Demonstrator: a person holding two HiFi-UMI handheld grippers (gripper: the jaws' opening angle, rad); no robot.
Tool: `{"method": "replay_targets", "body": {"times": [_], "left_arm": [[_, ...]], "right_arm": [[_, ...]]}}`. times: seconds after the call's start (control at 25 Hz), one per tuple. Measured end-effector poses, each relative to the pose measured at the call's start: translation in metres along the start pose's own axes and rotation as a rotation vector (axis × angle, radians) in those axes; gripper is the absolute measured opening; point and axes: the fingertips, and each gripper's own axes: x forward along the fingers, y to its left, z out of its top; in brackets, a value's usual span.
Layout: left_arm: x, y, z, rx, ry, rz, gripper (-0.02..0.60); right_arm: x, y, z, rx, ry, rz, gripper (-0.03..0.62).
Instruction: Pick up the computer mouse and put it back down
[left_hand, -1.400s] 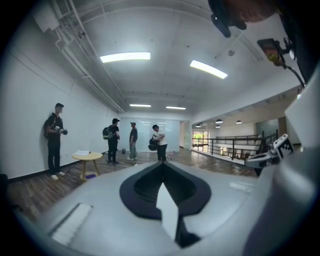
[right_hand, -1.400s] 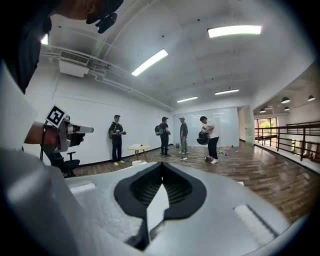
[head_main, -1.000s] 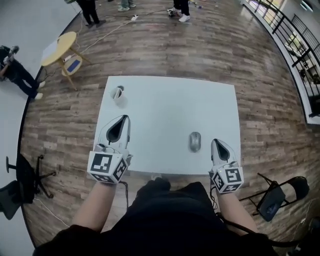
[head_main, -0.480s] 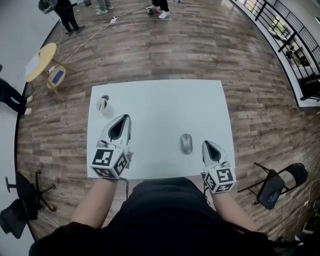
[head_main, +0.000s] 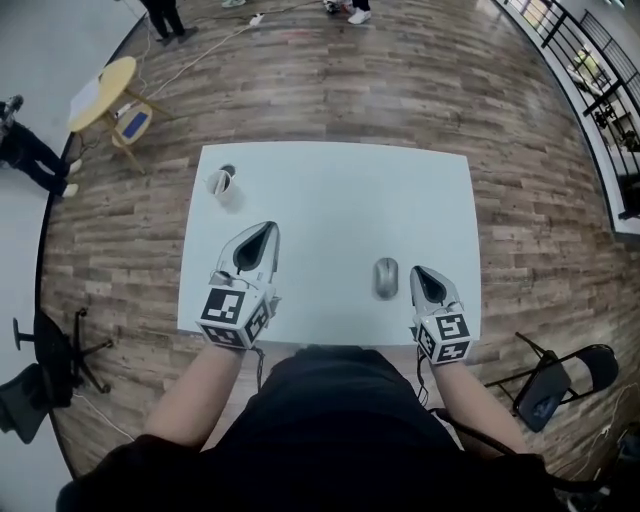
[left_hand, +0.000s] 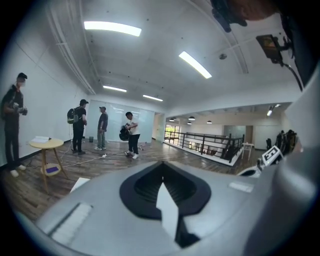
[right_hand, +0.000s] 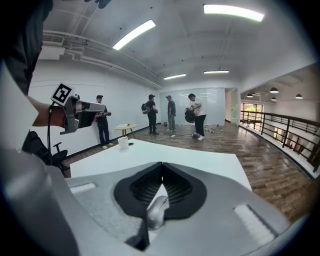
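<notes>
Right tongs (head_main: 421, 272) and left tongs (head_main: 267, 230) sit pinched shut, empty; the right has sunk beside the grey oval computer mouse (head_main: 385, 278), pickup apparently not begun.

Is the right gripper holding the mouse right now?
No, the mouse lies on the white table beside the right gripper, whose jaws are shut and empty.

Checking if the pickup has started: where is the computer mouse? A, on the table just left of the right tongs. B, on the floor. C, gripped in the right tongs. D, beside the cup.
A: the computer mouse lies on the table, just left of the shut, empty right tongs.
</notes>
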Motion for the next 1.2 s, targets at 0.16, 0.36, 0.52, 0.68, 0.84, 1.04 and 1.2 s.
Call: {"method": "replay_targets", "body": {"times": [0.16,0.36,0.52,0.68,0.84,1.04,1.2], "left_arm": [[0.002,0.006,-0.011,0.035,0.018,0.030,0.007],[0.013,0.003,-0.017,0.035,0.038,0.029,0.006],[0.019,-0.004,-0.025,0.026,0.061,0.006,0.008],[0.021,-0.009,-0.029,0.030,0.088,-0.001,0.007],[0.023,-0.006,-0.030,0.051,0.091,-0.004,0.006],[0.024,0.005,-0.030,0.065,0.095,0.023,0.006],[0.024,0.014,-0.031,0.064,0.069,0.069,0.006]], "right_arm": [[0.012,0.007,-0.013,0.016,0.021,0.003,0.002],[0.026,0.010,-0.041,0.058,0.077,-0.027,0.058],[0.034,0.011,-0.058,0.067,0.132,-0.056,0.208],[0.041,0.015,-0.074,0.104,0.165,-0.059,0.272],[0.051,0.021,-0.085,0.116,0.198,-0.057,0.305],[0.058,0.018,-0.096,0.132,0.243,-0.097,0.319],[0.057,0.019,-0.104,0.154,0.253,-0.140,0.319]]}}
